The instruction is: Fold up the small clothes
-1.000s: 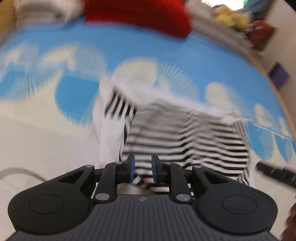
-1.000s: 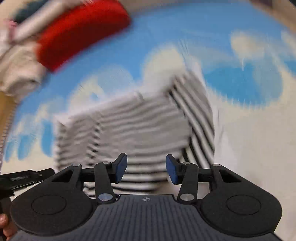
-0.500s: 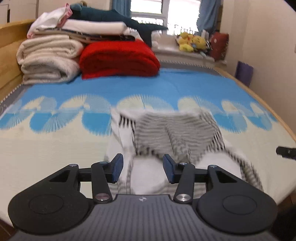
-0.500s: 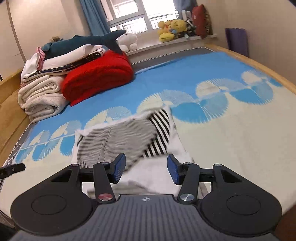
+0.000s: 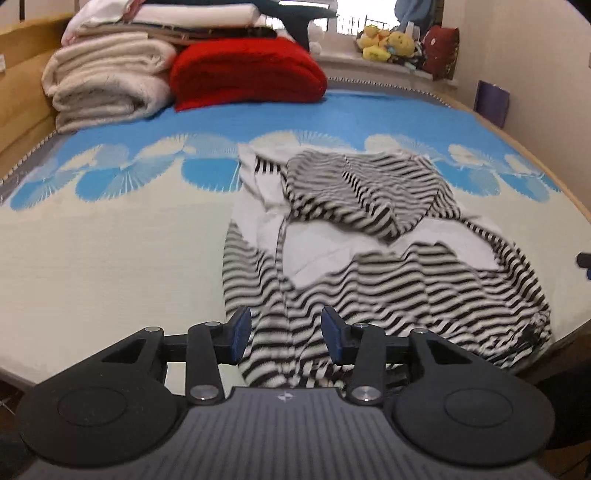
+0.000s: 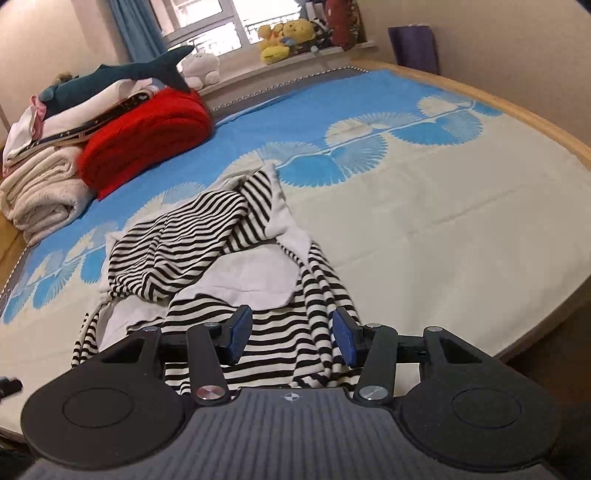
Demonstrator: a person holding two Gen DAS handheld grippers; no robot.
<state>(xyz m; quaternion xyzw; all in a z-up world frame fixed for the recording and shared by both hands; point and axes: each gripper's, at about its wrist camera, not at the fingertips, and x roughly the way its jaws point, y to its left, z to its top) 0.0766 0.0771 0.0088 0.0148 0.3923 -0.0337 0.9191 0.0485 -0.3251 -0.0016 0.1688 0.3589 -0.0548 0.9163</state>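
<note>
The striped garment [image 5: 373,236] lies crumpled on the bed [image 5: 110,251]. The left claw [image 5: 285,334] and right claw [image 6: 291,334] both gape wide over its near edge, holding nothing.

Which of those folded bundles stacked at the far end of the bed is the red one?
The red blanket sits right of the cream blanket roll, with flat white linens piled above; it alone is bright red.

Garment [image 5: 373,236] on the bed [image 5: 110,251]; folded blankets [image 5: 110,85] behind it.

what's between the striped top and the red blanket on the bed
Only bare blue-and-cream bedspread separates the striped top from the red blanket, clearest in the left wrist view.
</note>
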